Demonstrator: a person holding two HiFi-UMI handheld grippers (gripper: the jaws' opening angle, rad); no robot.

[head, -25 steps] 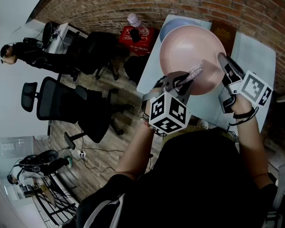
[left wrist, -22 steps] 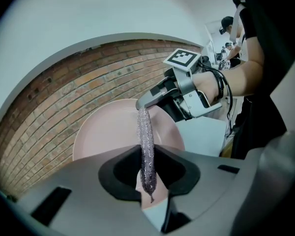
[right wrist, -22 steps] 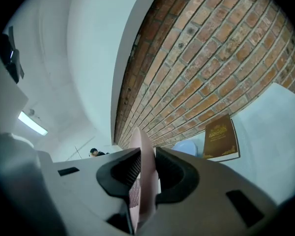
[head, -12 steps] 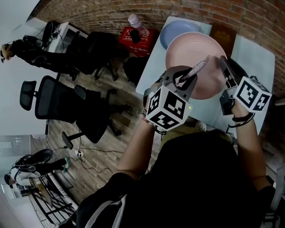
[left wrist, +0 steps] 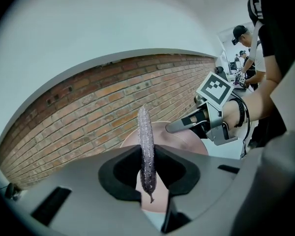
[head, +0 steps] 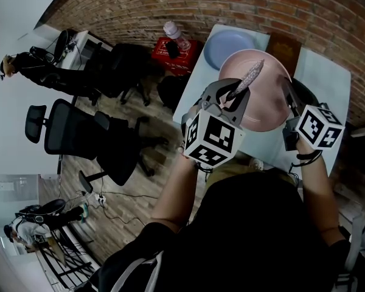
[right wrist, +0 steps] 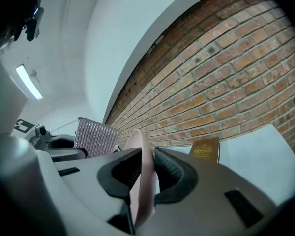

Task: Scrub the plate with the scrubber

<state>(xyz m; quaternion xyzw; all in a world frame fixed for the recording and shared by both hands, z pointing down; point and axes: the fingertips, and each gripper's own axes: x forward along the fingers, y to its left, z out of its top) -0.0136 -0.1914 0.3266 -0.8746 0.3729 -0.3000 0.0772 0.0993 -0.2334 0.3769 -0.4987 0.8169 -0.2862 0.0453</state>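
The left gripper (head: 234,99) has climbed across the round pink plate (head: 264,105) since the earlier frames. It has carried the flat, glittery grey-purple scrubber pad (head: 250,76) from the plate's middle to its far left rim. The plate has turned more on edge, baring more of the pale blue plate (head: 228,46) behind it. The left fingers are clamped on the scrubber's lower end, and the pad stands edge-on between them in the left gripper view; whether it touches the plate I cannot tell. The right gripper (head: 290,99) holds the pink plate by its right rim, tilted above the pale bench (head: 328,72). Its fingers have just been closing, with the rim pinched between them. A brown book (right wrist: 205,149) lies on the bench by the brick wall
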